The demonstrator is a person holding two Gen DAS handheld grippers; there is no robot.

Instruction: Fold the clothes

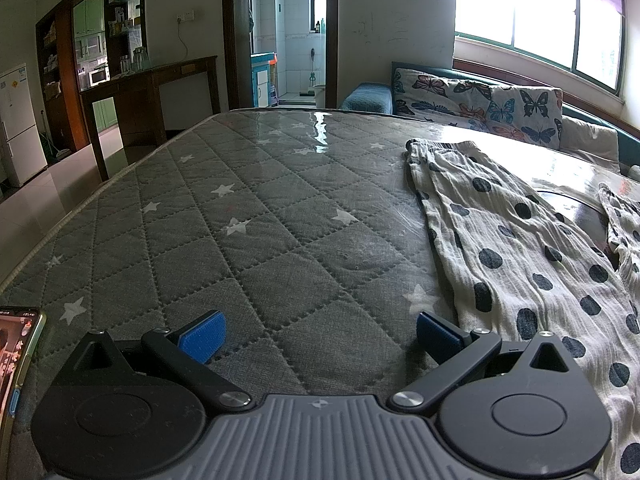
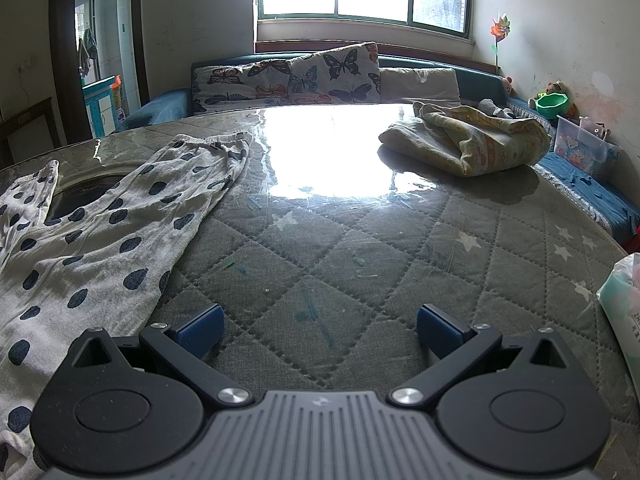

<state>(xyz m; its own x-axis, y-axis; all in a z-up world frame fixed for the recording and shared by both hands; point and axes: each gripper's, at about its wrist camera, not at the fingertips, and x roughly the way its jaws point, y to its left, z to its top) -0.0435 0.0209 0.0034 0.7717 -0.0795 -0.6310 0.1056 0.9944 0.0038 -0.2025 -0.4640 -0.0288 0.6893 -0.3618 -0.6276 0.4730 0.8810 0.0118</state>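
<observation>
While both grippers, left gripper (image 1: 318, 338) and right gripper (image 2: 320, 330), are hovering with fingers released, the dotted trousers (image 2: 120, 224) are lying spread on the worktop (image 1: 248, 216), partly cut off; a folded blanket (image 2: 468, 140) is sitting well apart.

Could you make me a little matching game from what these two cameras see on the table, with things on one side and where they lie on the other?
Things:
1. polka-dot trousers
2. folded yellow blanket
3. phone
4. butterfly cushion

Places:
A. on the sofa under the window
B. at the table's near left edge, beside the left tool
C. spread flat on the quilted table cover, to the left of the right tool
D. at the far right of the table

Pairs: 1-C, 2-D, 3-B, 4-A
</observation>
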